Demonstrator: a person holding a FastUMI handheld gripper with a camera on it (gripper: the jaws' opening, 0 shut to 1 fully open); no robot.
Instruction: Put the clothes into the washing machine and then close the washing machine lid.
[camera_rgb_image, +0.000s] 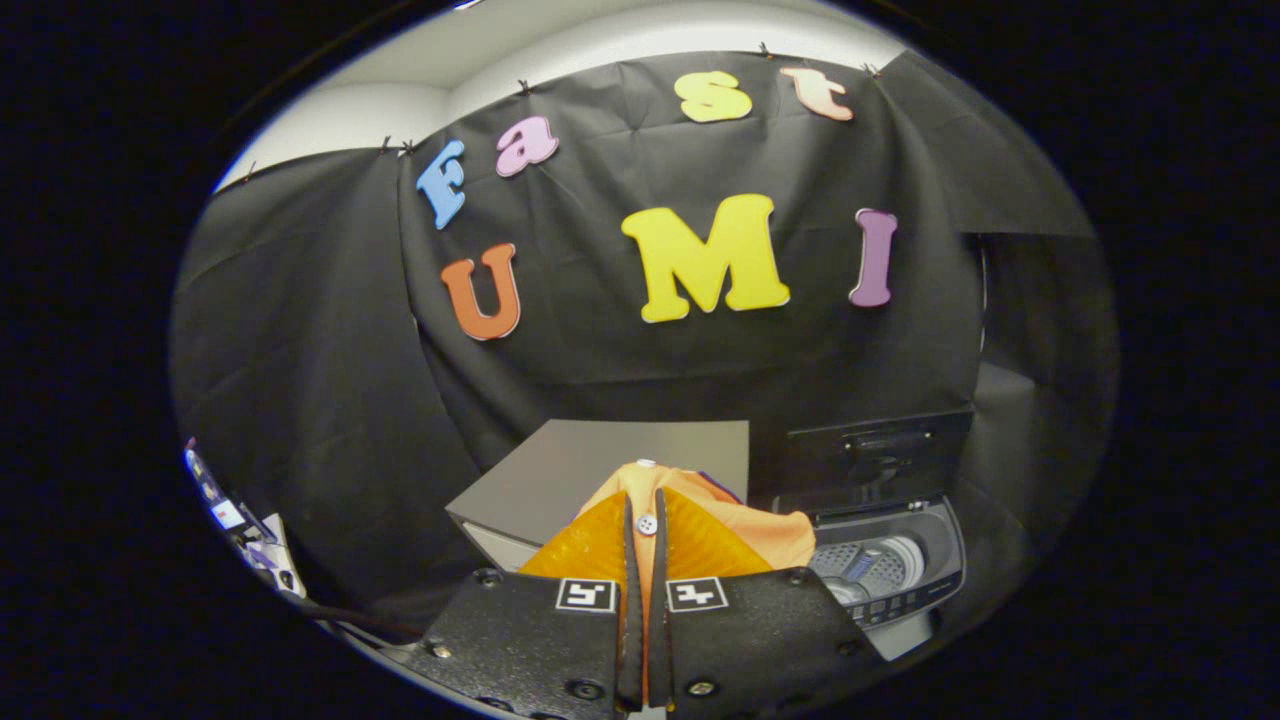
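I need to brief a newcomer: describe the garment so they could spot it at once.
Start at the grey table left of the open washing machine. Over its near edge, the gripper is shut on an orange garment with white buttons, the one bright cloth among grey and black things.

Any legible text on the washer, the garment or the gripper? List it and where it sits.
None readable.
Washing machine, front panel: markings too small to read.
Orange garment: no print seen, just a button.
Gripper, shut on the garment: two square black-and-white markers, patterns rather than words.
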